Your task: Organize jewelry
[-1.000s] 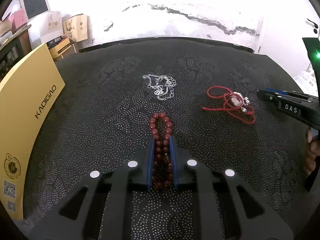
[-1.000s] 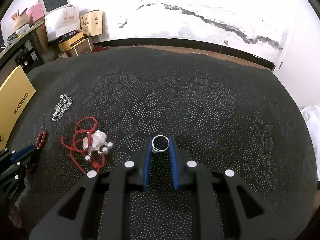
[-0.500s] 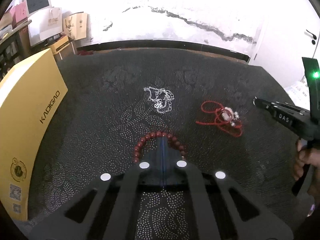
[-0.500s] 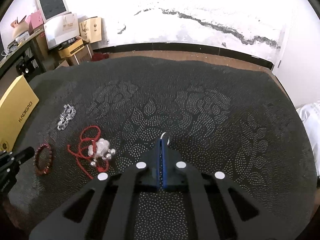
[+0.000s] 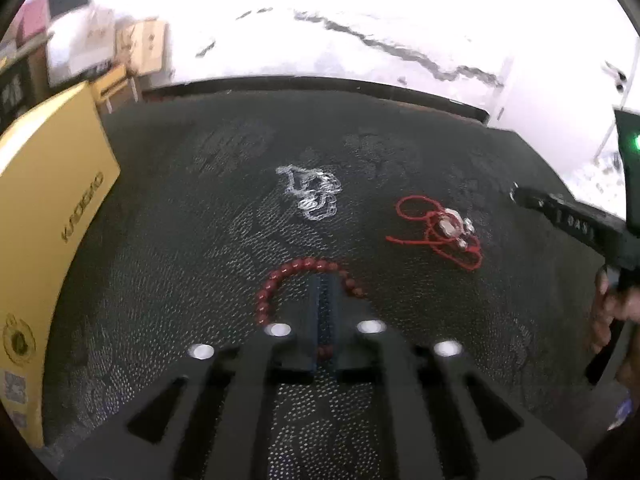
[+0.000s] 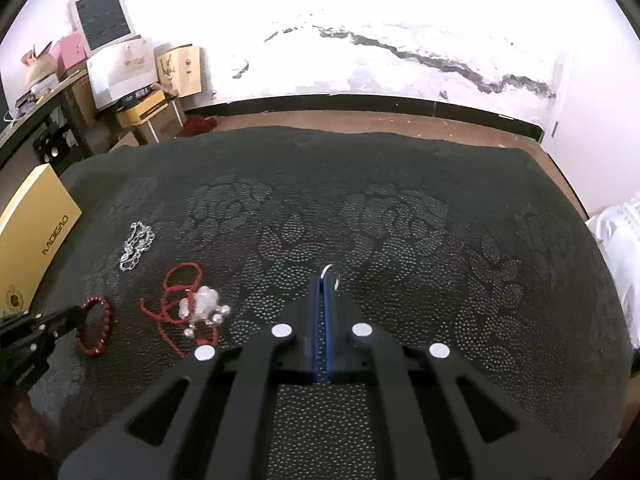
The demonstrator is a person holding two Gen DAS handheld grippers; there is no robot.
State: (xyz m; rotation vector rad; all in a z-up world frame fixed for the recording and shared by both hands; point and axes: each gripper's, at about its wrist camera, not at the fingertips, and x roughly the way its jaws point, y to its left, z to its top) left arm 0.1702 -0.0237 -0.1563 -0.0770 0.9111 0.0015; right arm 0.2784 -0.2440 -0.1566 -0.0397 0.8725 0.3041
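Note:
My left gripper (image 5: 323,280) is shut on a dark red bead bracelet (image 5: 280,276), whose loop arcs around the fingertips above the black patterned cloth (image 5: 160,280); the bracelet also shows in the right wrist view (image 6: 96,326). My right gripper (image 6: 325,280) is shut on a silver ring (image 6: 333,274) that sticks out at the fingertips. A silver chain (image 5: 310,194) lies ahead of the left gripper. A red cord with a clear pendant (image 5: 444,226) lies to its right; in the right wrist view the chain (image 6: 136,246) and the red cord (image 6: 188,304) lie at the left.
A yellow box (image 5: 44,220) stands along the cloth's left edge. Cardboard boxes, bags and a monitor (image 6: 102,18) crowd the back left beyond the table. White fabric (image 6: 620,240) lies off the right edge. The cloth's far edge meets a brown floor.
Both grippers closed: the left on the bead bracelet, the right on the ring. Both have since lifted and drawn back slightly, the bracelet's loop now spread around the left fingertips.

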